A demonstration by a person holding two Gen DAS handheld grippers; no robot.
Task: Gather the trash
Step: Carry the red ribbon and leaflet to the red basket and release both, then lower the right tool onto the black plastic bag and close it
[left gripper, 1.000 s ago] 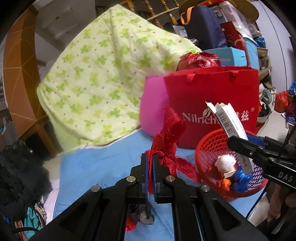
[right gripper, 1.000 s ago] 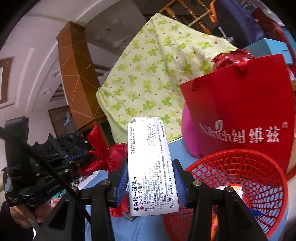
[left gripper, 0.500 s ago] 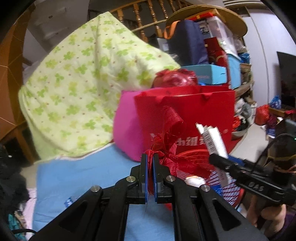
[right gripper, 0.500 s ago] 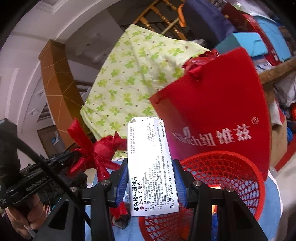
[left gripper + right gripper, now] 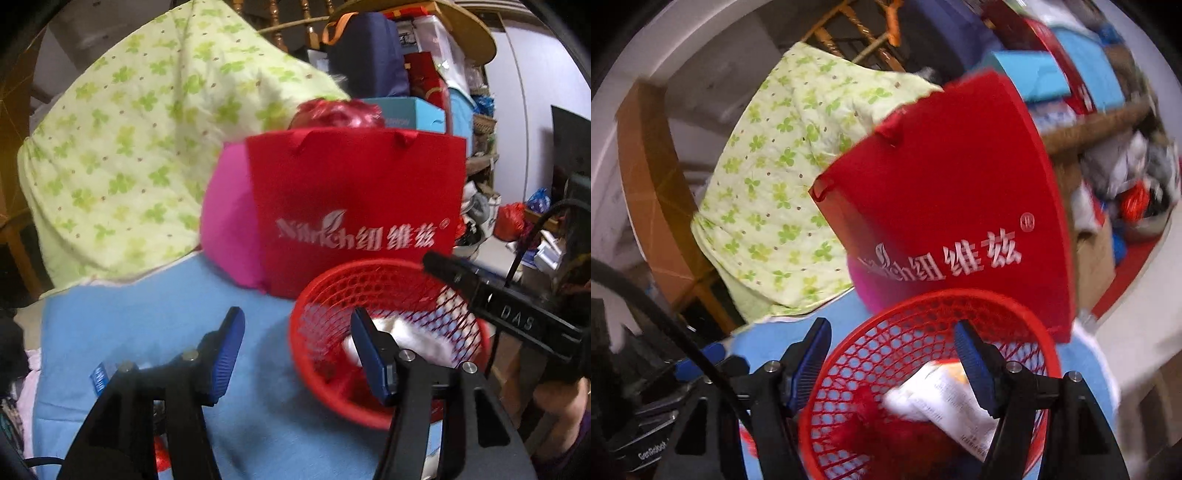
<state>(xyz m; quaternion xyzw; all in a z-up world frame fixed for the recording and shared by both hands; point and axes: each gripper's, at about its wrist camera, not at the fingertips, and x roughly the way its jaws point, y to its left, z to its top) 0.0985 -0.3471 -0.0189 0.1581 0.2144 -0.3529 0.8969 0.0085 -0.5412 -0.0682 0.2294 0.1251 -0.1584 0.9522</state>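
Both grippers, left gripper [image 5: 295, 354] and right gripper [image 5: 892, 360], have just opened and hold nothing, ribbon [image 5: 886, 439] and carton [image 5: 945, 402] lying below them in the basket [image 5: 923, 306]; release done, next locate remaining trash.

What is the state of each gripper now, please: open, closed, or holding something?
Left gripper: open, jaws just opened, nothing between them.
Right gripper: open, jaws just opened, holding nothing; white box lies in red basket.
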